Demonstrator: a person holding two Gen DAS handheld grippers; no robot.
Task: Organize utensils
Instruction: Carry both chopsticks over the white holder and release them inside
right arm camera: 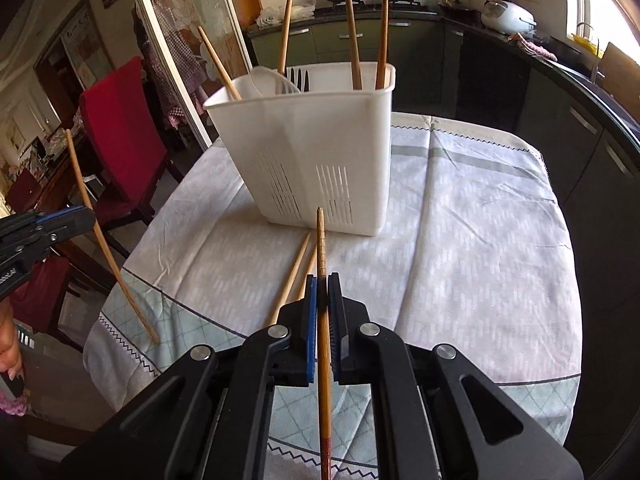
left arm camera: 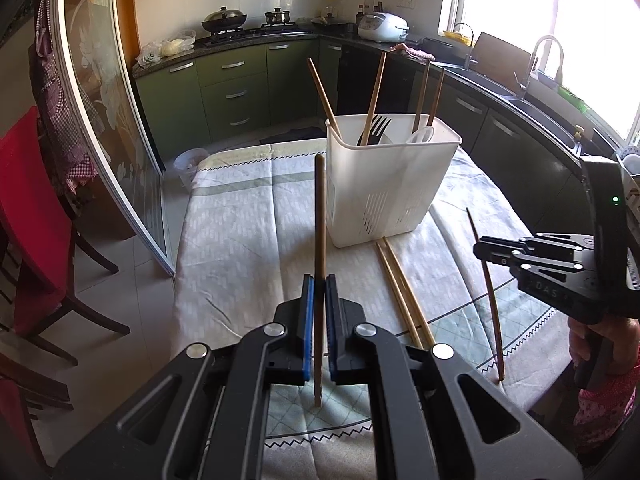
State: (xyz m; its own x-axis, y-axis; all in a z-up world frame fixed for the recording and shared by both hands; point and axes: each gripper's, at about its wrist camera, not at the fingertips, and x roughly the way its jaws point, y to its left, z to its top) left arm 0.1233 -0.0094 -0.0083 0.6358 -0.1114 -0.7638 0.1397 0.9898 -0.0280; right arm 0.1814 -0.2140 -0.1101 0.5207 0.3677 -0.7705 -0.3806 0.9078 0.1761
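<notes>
A white plastic utensil holder (left arm camera: 384, 184) stands on the table, also in the right wrist view (right arm camera: 316, 160). It holds several wooden chopsticks, a black fork (left arm camera: 374, 130) and a white spoon (left arm camera: 420, 135). My left gripper (left arm camera: 319, 284) is shut on a wooden chopstick (left arm camera: 319, 216), held upright above the table; it also shows at the left of the right wrist view (right arm camera: 108, 248). My right gripper (right arm camera: 322, 284) is shut on another chopstick (right arm camera: 321, 248), seen at the right in the left wrist view (left arm camera: 490, 288). Two chopsticks (left arm camera: 402, 288) lie on the cloth in front of the holder.
The round table carries a grey-white patterned cloth (right arm camera: 460, 220). A red chair (left arm camera: 32, 216) stands at the left. Green kitchen cabinets (left arm camera: 236, 80) and a counter with a sink (left arm camera: 536, 92) run behind and to the right.
</notes>
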